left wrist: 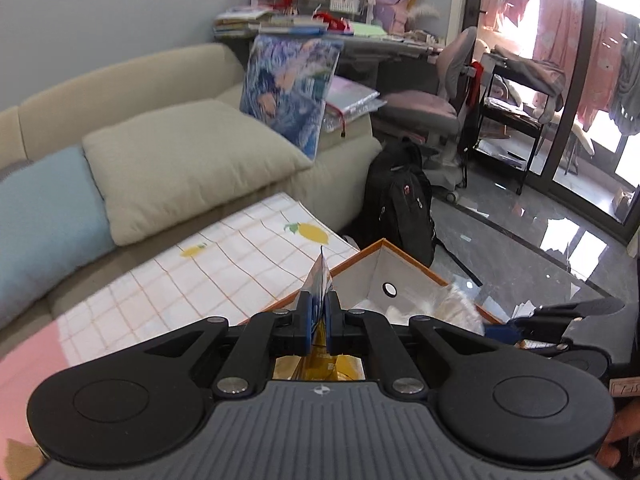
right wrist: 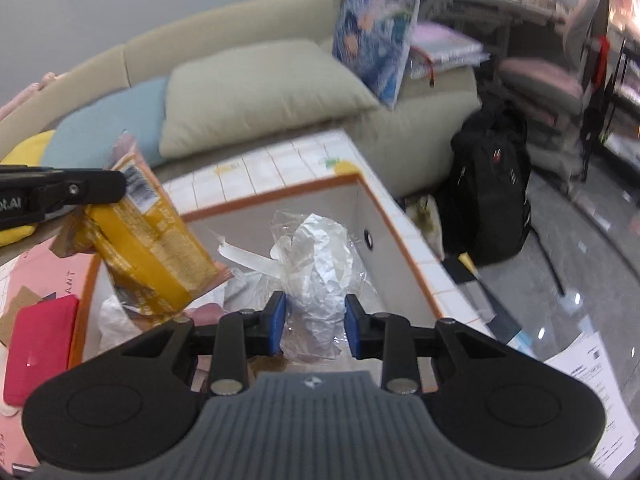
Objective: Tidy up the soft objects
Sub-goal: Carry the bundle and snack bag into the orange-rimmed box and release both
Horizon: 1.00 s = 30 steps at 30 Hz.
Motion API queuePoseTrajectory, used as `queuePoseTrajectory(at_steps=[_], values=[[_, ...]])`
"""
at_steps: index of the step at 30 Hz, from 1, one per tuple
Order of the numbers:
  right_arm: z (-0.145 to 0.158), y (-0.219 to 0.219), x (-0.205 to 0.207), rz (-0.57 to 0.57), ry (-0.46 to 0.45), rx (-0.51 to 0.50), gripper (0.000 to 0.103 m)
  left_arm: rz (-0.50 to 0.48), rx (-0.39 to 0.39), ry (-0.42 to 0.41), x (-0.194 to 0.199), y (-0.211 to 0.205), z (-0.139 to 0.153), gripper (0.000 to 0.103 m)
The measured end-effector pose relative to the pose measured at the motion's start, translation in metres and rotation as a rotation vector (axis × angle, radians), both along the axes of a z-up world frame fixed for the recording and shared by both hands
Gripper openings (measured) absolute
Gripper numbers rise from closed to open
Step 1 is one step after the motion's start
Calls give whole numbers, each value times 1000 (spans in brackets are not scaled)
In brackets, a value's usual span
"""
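Observation:
My left gripper point(left wrist: 319, 312) is shut on the top edge of a yellow snack bag point(left wrist: 320, 368), which hangs below the fingers. The right wrist view shows that same yellow snack bag point(right wrist: 148, 240) dangling over the left part of an orange-rimmed white box point(right wrist: 400, 216). My right gripper point(right wrist: 315, 322) is shut on a crumpled clear and silvery plastic bundle point(right wrist: 320, 256), held above the box's inside. A white strip of tape sticks out from the bundle to the left. In the left wrist view the orange-rimmed white box point(left wrist: 404, 258) lies just ahead, with white crumpled material in it.
The box sits on a lemon-print checked cloth point(left wrist: 224, 264). A red pouch point(right wrist: 38, 344) lies left of the box. Behind stand a beige sofa with a beige pillow point(left wrist: 188, 164) and a blue pillow point(left wrist: 40, 224). A black backpack point(left wrist: 400, 200) leans on the glossy floor.

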State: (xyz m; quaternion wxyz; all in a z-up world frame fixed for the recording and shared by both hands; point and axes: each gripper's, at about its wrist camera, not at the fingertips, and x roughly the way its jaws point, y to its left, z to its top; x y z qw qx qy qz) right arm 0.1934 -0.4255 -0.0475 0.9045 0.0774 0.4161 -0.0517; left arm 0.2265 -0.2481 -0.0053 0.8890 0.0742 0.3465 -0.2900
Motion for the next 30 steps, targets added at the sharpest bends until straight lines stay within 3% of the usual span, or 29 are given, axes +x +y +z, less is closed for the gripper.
queuePoseTrajectory(at_steps=[5, 11, 14, 21, 24, 27, 30], values=[[-15, -8, 27, -42, 45, 43, 31, 84, -86, 137, 26, -1, -19, 6], [-22, -12, 45, -68, 70, 48, 31, 239, -268, 304, 53, 9, -45, 6], [-27, -11, 50, -77, 80, 49, 31, 301, -306, 360, 57, 16, -59, 6], [-42, -7, 60, -65, 131, 31, 34, 322, -186, 394, 62, 19, -74, 7], [-44, -8, 63, -66, 142, 28, 35, 308, -91, 366, 61, 16, -74, 11], [-45, -9, 68, -56, 141, 34, 36, 308, -2, 355, 62, 15, -77, 18], [-45, -10, 73, -42, 136, 46, 42, 329, -11, 378, 63, 25, -76, 34]])
